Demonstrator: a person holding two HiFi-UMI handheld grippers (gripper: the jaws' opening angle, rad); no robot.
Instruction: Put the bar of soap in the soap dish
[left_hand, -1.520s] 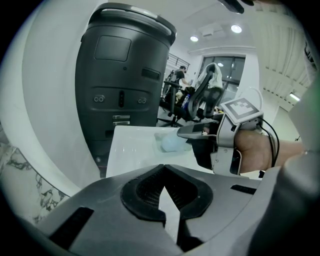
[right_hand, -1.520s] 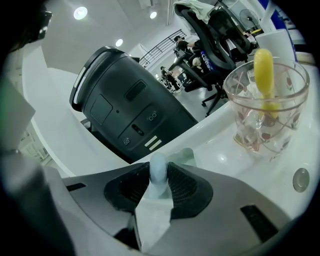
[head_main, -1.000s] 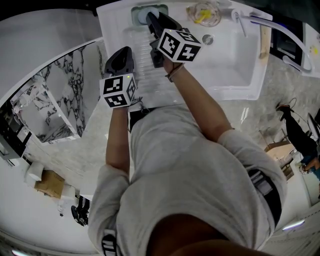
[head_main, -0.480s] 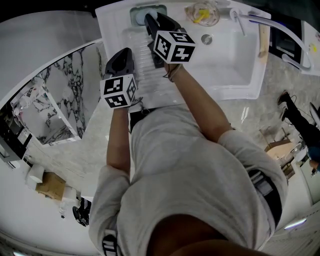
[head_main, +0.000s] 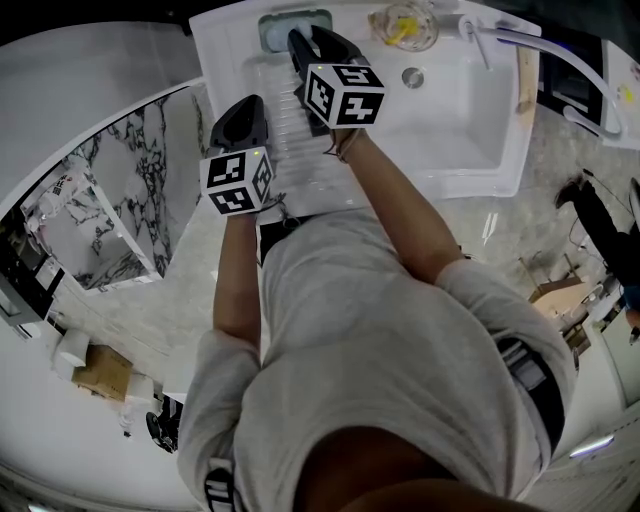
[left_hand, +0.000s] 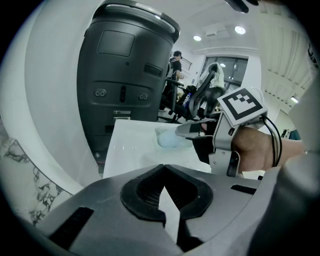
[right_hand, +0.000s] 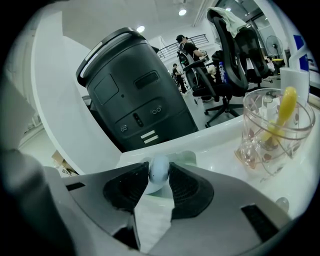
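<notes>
**Q:** What is the status of the right gripper (right_hand: 158, 166)?

**A:** Its fingers are closed on the bar of soap (right_hand: 159, 175), with one pad against each side. The bar sits at the near edge of the soap dish (right_hand: 187, 156). Contact between bar and dish cannot be confirmed.

**Q:** What has changed over the last second?

**A:** In the head view the right gripper has advanced toward the soap dish, and its fingertips now overlap the dish. Its marker cube (head_main: 343, 93) has rolled to a new face angle.

**Q:** And the left gripper (left_hand: 164, 176)?

**A:** No change. Its fingers are fully closed and empty, and it is held well short of the soap dish, on the person's side.

**Q:** Any other items?

**A:** A glass tumbler (right_hand: 275, 130) stands to the right of the soap dish.
</notes>
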